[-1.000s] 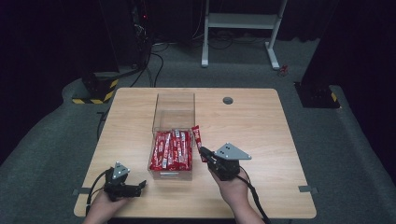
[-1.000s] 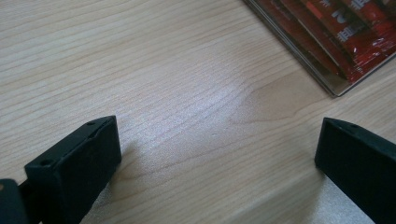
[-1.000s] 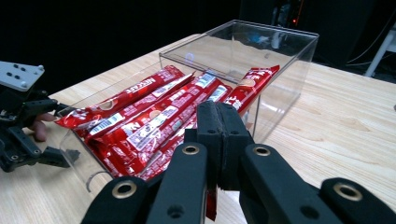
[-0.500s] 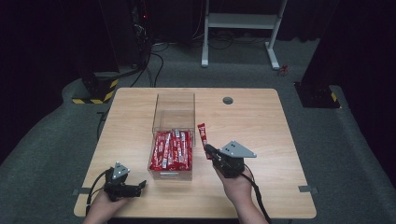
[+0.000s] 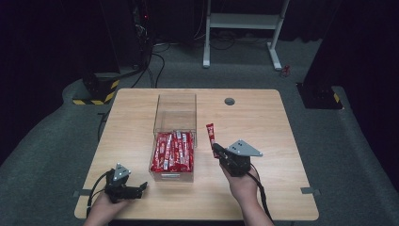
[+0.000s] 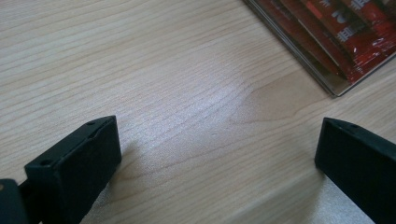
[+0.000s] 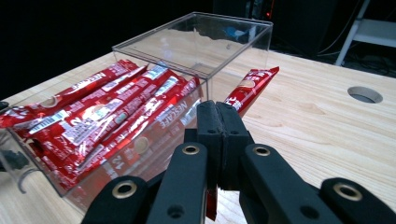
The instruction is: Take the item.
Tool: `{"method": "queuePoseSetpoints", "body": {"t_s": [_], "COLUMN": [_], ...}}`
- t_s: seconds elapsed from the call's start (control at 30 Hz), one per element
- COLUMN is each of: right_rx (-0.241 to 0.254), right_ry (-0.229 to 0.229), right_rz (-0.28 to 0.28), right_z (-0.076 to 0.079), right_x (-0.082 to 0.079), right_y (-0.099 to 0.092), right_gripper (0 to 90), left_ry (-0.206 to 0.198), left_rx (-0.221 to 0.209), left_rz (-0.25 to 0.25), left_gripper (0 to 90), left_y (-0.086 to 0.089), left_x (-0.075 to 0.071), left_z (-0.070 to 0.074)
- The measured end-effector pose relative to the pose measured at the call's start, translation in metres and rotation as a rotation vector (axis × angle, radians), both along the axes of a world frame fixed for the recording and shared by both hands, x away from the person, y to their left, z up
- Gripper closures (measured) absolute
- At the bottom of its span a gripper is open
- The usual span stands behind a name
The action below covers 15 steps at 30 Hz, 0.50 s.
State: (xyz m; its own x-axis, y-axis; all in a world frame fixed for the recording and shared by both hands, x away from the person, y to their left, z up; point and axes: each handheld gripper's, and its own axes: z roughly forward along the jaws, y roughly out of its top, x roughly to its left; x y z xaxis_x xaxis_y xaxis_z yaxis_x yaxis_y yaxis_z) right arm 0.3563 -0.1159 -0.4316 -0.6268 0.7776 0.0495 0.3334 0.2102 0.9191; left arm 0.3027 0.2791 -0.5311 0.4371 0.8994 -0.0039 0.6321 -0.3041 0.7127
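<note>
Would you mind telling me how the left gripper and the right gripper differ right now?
The left gripper is open and empty; the right gripper is shut on a red sachet. The left rests low on the wooden table; the right holds its sachet beside the clear plastic box. Both have black jaws.

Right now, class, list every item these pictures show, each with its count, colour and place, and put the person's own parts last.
Table: one, light wood, centre of the floor.
Clear box: one, transparent, on the table's middle, far half bare.
Red sachets: a pile, count unclear, red, in the box's near half.
Single sachet: one, red, right of the box, held up off the table.
Round hole: one, grey, far part of the table top.
White stand: one, on the floor behind the table.
Left tool: one, black, near left corner of the table, open.
Right tool: one, black, shut on the single sachet.
</note>
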Motion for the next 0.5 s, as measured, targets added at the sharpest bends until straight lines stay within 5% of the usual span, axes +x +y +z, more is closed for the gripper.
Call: {"method": "queuePoseSetpoints", "body": {"t_s": [0.5], "right_rx": [-0.040], "right_ry": [0.023], "right_rz": [-0.055], "right_z": [-0.016], "right_x": [0.013], "right_y": [-0.008], "right_gripper": [89.8], "left_ry": [0.000], "left_rx": [0.002], "left_rz": [-0.002], "left_gripper": [0.8], "left_y": [0.000], "left_x": [0.000], "left_z": [0.000]}}
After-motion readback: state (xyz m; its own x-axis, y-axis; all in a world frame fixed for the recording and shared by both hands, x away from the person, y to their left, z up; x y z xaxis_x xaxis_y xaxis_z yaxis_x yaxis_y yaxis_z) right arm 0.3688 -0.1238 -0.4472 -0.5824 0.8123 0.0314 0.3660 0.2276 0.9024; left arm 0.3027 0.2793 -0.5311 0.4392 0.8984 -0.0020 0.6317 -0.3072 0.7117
